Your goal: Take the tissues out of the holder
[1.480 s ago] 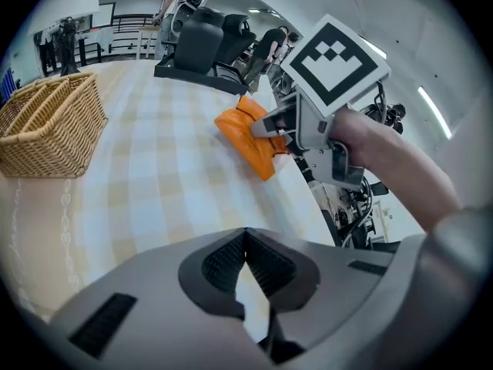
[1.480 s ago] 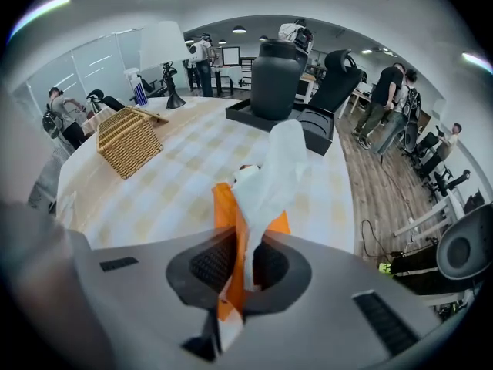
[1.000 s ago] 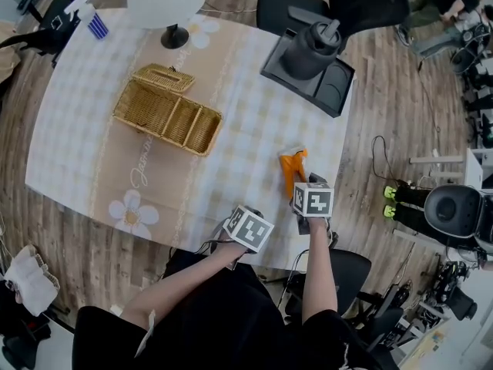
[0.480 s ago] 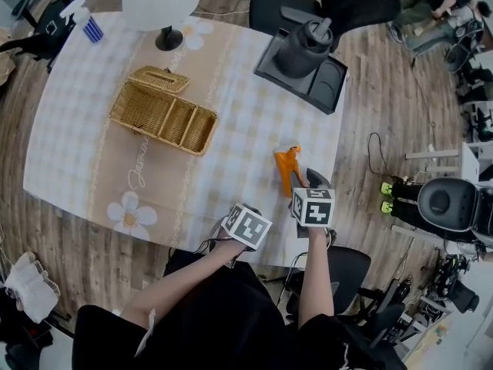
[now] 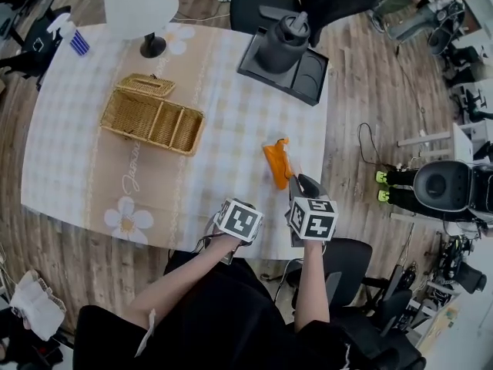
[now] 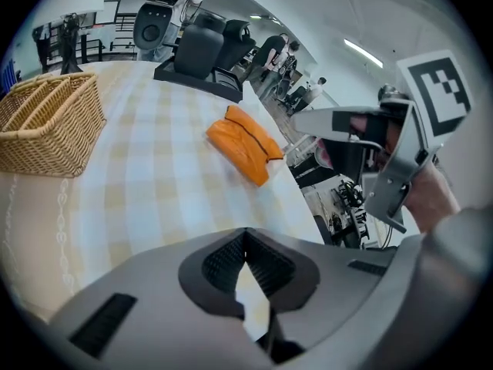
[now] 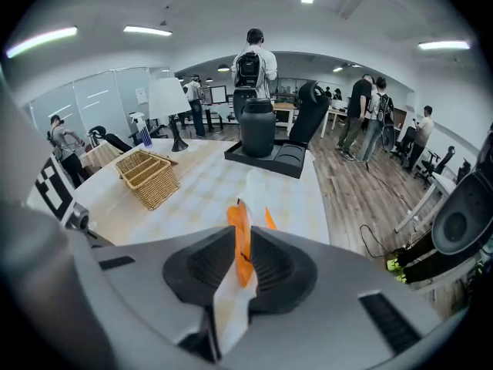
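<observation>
Orange tissue pack (image 5: pixel 276 164) lies flat on the counter (image 5: pixel 223 179) near its front right edge. It is well apart from the wicker basket (image 5: pixel 143 136), which I take for the holder. The basket's compartments look empty, and its slotted lid (image 5: pixel 146 85) rests against its far side. So the tissues read as already out.

Key relation: the pack is just ahead of the right hand-held gripper (image 5: pixel 302 182), a touch toward the counter's middle. Its long axis runs away from the person, nearly in line with the way that gripper points. The right gripper view therefore catches the pack end-on, as an orange strip showing through the jaw gap.

The right jaws have just been closing and stand slightly apart. The pack is in line with the gap but beyond it. The pads do not press on it, and the left gripper view shows that jaw tip clear of the pack's near end. Released, nothing grasped.

The left hand-held gripper (image 6: pixel 246 245) sits beside the right one at the counter edge, clenched at the tips and empty. From there the pack lies ahead and off to the right, crossing its view on a slant. The right one is clearly the nearer.

My guess is that any re-grip falls to the right side. A straight push forward would meet the narrow end, so the jaws would have to span the pack's width.
</observation>
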A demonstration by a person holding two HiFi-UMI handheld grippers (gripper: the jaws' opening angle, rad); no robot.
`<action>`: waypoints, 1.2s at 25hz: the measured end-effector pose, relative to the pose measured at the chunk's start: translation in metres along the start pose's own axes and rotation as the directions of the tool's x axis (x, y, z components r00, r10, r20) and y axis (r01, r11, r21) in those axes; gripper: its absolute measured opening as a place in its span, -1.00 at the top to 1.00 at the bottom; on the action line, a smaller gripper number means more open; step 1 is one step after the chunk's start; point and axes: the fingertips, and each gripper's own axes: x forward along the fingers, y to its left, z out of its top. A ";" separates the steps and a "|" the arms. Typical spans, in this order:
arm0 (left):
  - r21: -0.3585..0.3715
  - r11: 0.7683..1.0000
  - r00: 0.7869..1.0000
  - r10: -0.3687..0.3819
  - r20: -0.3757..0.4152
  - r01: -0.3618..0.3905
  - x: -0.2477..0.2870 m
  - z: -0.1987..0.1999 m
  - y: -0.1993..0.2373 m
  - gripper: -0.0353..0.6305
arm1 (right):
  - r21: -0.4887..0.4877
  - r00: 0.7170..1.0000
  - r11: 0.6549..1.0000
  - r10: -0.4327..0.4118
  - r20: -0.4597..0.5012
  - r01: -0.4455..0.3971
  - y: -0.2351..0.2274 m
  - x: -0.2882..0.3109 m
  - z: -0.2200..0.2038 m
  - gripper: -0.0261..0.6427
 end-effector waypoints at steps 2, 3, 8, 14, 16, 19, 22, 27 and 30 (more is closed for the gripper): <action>0.008 1.000 1.000 0.004 0.005 -0.004 -0.002 -0.001 -0.001 0.89 | 0.014 1.000 1.000 -0.008 0.000 0.008 0.003 -0.007 -0.006 0.81; 0.013 1.000 1.000 0.007 0.007 -0.007 -0.003 -0.001 -0.001 0.89 | 0.019 1.000 1.000 -0.008 -0.006 0.008 0.006 -0.011 -0.009 0.84; 0.037 0.999 0.999 0.029 0.030 -0.030 -0.013 -0.001 -0.002 0.89 | 0.076 0.998 0.997 0.024 -0.057 -0.020 0.020 -0.021 -0.032 0.88; 0.062 0.997 0.998 0.032 0.050 -0.035 -0.018 -0.010 -0.009 0.89 | 0.135 0.992 0.991 0.039 -0.122 -0.022 0.038 -0.036 -0.060 0.88; 0.074 0.996 0.997 0.044 0.059 -0.048 -0.017 -0.012 -0.009 0.89 | 0.157 0.989 0.987 0.054 -0.139 -0.031 0.046 -0.039 -0.071 0.88; 0.094 0.993 0.996 0.064 0.059 -0.069 -0.019 -0.017 -0.010 0.89 | 0.203 0.984 0.979 0.060 -0.168 -0.024 0.055 -0.044 -0.089 0.88; 0.111 0.990 0.996 0.078 0.053 -0.084 -0.021 -0.024 -0.014 0.89 | 0.223 0.979 0.975 0.061 -0.195 -0.016 0.063 -0.049 -0.107 0.89; 0.141 0.986 0.995 0.087 0.054 -0.094 -0.023 -0.031 -0.023 0.89 | 0.258 0.977 0.966 0.078 -0.199 -0.025 0.073 -0.056 -0.123 0.89; 0.152 0.983 0.994 0.093 0.051 -0.100 -0.023 -0.035 -0.026 0.89 | 0.265 0.979 0.964 0.078 -0.189 -0.026 0.072 -0.062 -0.127 0.89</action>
